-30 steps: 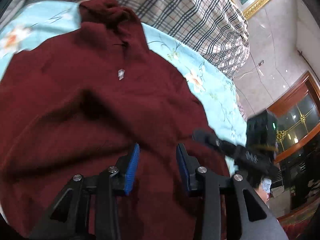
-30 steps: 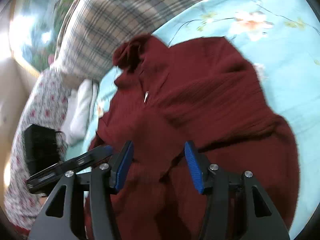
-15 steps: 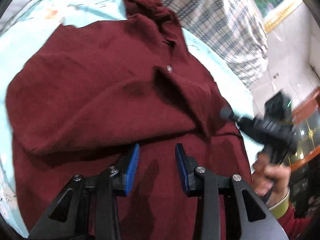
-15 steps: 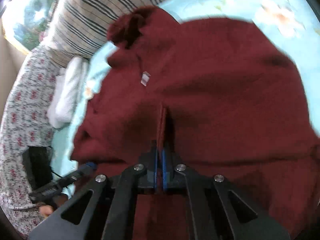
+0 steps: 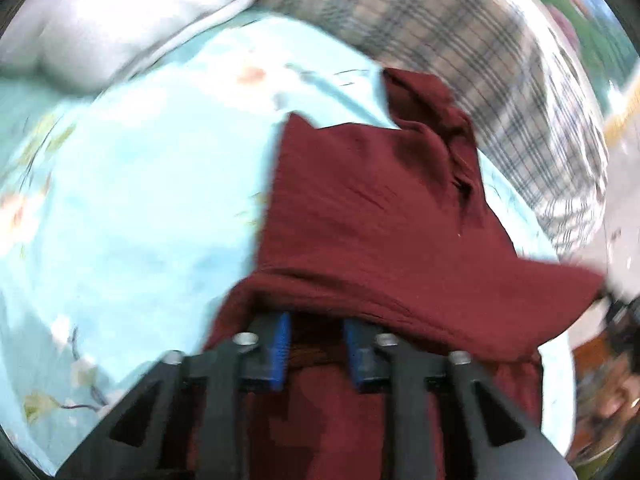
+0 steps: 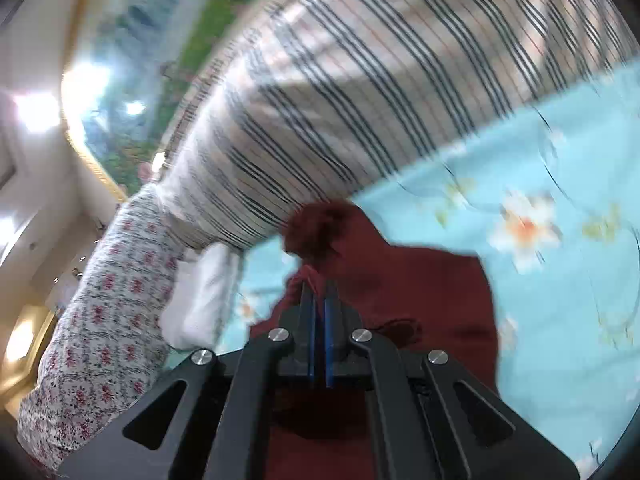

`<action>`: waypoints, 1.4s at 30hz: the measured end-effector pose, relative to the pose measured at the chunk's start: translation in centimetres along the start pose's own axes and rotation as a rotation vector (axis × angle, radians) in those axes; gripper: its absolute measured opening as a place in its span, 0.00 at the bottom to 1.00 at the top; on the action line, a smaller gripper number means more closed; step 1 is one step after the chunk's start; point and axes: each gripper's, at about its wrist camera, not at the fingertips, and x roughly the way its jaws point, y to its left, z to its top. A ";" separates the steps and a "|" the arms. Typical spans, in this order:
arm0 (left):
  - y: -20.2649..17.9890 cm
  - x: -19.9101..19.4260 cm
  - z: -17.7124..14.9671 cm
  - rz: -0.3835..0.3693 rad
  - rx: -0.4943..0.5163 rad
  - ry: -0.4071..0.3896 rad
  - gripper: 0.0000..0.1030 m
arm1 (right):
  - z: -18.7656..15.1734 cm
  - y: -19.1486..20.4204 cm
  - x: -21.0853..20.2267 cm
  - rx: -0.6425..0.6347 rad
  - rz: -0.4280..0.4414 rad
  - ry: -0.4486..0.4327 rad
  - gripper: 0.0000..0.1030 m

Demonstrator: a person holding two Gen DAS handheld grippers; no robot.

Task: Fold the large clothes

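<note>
A dark red hooded garment [image 5: 372, 220] lies on a light blue floral bedsheet [image 5: 132, 184]. In the left wrist view a folded layer of it drapes over my left gripper [image 5: 314, 320], whose blue pads stand apart with cloth between and over them. In the right wrist view my right gripper [image 6: 319, 292] is shut on a bunched edge of the red garment [image 6: 420, 288] and holds it up above the sheet [image 6: 560, 240]. The hood [image 6: 320, 228] shows just beyond the fingertips.
A large plaid pillow [image 5: 460, 40] lies at the head of the bed, also in the right wrist view [image 6: 360, 80]. A white pillow [image 5: 120, 12] is at the upper left. A floral-print cloth [image 6: 100, 308] and a white pillow [image 6: 200, 292] lie at the bed's side.
My right gripper, shut on the garment, has lifted and carried a fold across toward the hood. The garment now looks narrower, and cloth has come to lie over my left gripper.
</note>
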 end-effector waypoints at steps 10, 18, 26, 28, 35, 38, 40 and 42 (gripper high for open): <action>0.8 -0.2 -0.1 -0.003 -0.006 0.002 0.15 | -3.3 -6.9 3.6 0.121 -0.174 0.153 0.03; 0.8 -0.9 -0.4 -0.004 0.012 0.039 0.16 | -3.1 -7.9 5.0 0.139 -0.280 0.199 0.05; -2.8 -5.6 0.1 -0.140 0.144 -0.016 0.37 | -4.5 -9.3 3.2 0.115 -0.310 0.142 0.25; -3.4 -4.2 0.8 -0.097 0.162 -0.019 0.37 | -4.6 -8.6 3.7 0.077 -0.301 0.150 0.25; -2.8 0.7 1.7 0.034 0.164 0.021 0.37 | -4.9 -7.9 6.3 -0.024 -0.365 0.183 0.31; -2.5 1.4 2.0 0.044 0.161 0.018 0.37 | -4.7 -8.2 7.0 -0.035 -0.367 0.187 0.31; -2.5 1.7 2.1 0.056 0.166 0.018 0.37 | -4.6 -8.4 7.3 -0.040 -0.366 0.193 0.24; -2.5 2.0 2.2 0.064 0.168 0.021 0.37 | -4.4 -8.2 7.1 -0.045 -0.371 0.197 0.03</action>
